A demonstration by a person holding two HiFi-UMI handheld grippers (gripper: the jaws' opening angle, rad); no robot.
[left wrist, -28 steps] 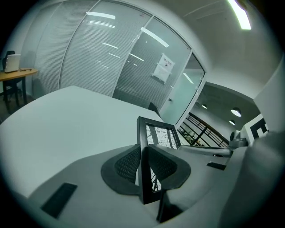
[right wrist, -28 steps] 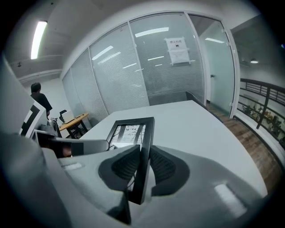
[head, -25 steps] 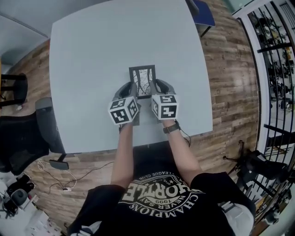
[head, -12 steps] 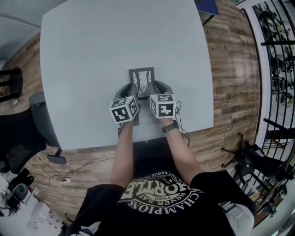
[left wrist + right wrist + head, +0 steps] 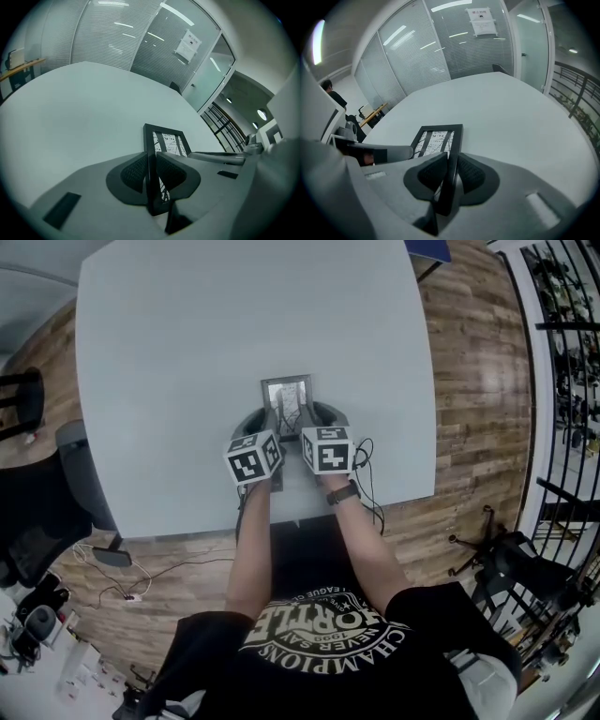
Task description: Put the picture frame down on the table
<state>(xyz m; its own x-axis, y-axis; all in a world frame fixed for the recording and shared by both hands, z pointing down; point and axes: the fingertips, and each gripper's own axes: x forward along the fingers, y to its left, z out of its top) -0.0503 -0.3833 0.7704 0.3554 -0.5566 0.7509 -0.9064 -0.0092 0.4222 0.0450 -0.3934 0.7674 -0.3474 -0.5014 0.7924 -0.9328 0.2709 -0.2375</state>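
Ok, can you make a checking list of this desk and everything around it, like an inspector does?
Surface: plain grey table.
Job's things: black picture frame, held by its two side edges; I cannot tell if it touches the table.
Clutter: nothing seen.
Grippers: left gripper and right gripper, each shut on one frame edge.
Cables: wrist cable by the right wrist; floor cable below the table.
Surroundings: wooden floor, black chair, dark railing.

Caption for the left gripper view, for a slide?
Left gripper shut on the picture frame's edge, grey table beyond.
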